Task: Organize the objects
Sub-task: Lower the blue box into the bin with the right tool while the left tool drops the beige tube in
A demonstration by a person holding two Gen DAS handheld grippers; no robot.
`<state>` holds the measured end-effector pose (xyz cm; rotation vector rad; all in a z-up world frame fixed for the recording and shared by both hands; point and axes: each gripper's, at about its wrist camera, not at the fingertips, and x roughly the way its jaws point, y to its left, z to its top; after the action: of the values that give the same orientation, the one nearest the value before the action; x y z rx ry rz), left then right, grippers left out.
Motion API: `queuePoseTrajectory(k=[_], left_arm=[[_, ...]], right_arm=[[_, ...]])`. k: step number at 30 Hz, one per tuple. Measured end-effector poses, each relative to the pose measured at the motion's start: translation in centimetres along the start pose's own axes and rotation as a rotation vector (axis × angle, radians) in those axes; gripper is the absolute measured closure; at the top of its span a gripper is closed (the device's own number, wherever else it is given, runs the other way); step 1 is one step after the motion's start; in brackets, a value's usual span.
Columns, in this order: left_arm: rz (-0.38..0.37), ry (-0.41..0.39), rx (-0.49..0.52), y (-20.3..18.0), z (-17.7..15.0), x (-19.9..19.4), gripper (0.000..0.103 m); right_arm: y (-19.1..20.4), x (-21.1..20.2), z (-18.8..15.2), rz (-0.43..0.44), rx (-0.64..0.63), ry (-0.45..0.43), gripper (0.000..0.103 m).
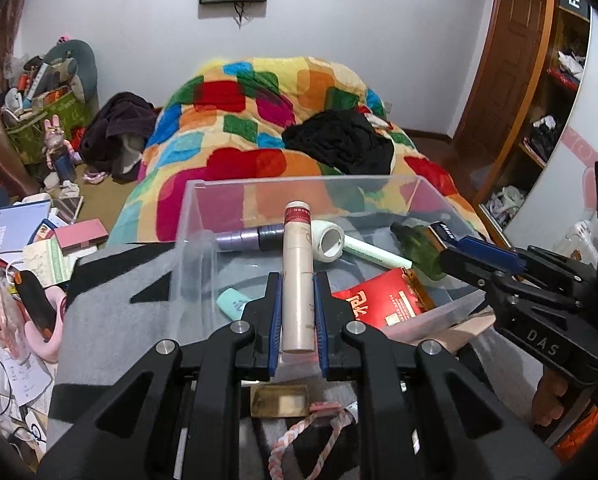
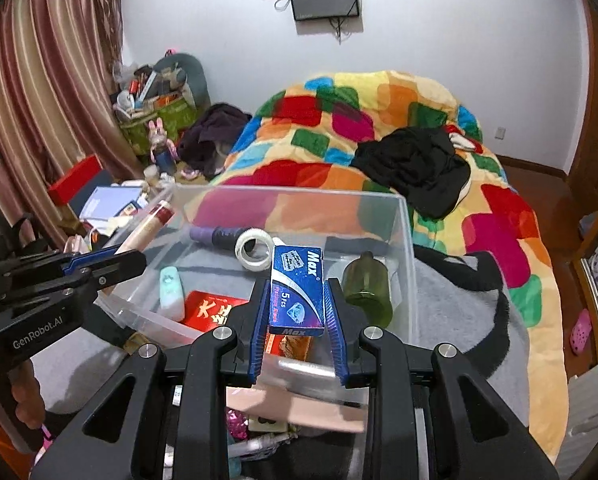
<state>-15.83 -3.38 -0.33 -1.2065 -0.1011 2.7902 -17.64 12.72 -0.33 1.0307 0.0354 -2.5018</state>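
Note:
A clear plastic box [image 1: 195, 216] [image 2: 405, 232] sits on a grey blanket on the bed. My left gripper [image 1: 297, 280] is shut on a beige tube with a dark red band [image 1: 297, 276], held over the box's near edge; the tube also shows in the right wrist view [image 2: 147, 226]. My right gripper [image 2: 297, 286] is shut on a small blue "Max" box [image 2: 297, 290], held over the box; it also shows in the left wrist view [image 1: 443, 234]. Inside lie a tape roll [image 2: 253, 252], a purple tube [image 1: 247, 238], a green bottle [image 2: 369, 288], a red packet [image 1: 383, 300] and a mint eraser [image 2: 171, 288].
A colourful quilt [image 1: 259, 120] with black clothes [image 1: 339, 140] lies behind the box. Books and clutter [image 1: 27, 240] cover the floor at left. A braided band [image 1: 311, 428] and a gold item [image 1: 279, 400] lie below my left gripper. Wooden shelves [image 1: 539, 128] stand at right.

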Motion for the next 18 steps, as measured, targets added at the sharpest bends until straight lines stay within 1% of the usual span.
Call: queuePoseTrajectory(k=[4, 9, 14, 18], left_arm=[[0.008, 0.014, 0.022, -0.5, 0.3, 0.9, 0.089], [-0.001, 0.042, 0.04, -1.1, 0.7, 2.0, 0.089], [-0.002, 0.056, 0.053, -1.5, 0.7, 2.7, 0.089], [0.001, 0.035, 0.057, -1.7, 0.7, 2.1, 0.089]], right_arm=[[-0.5, 1.3, 0.2, -0.001, 0.013, 0.045, 0.078], [-0.5, 2.5, 0.2, -0.018, 0.001, 0.076, 0.078], [-0.5, 2.6, 0.1, -0.028, -0.002, 0.072, 0.078], [-0.6, 2.2, 0.1, -0.034, -0.003, 0.062, 0.078]])
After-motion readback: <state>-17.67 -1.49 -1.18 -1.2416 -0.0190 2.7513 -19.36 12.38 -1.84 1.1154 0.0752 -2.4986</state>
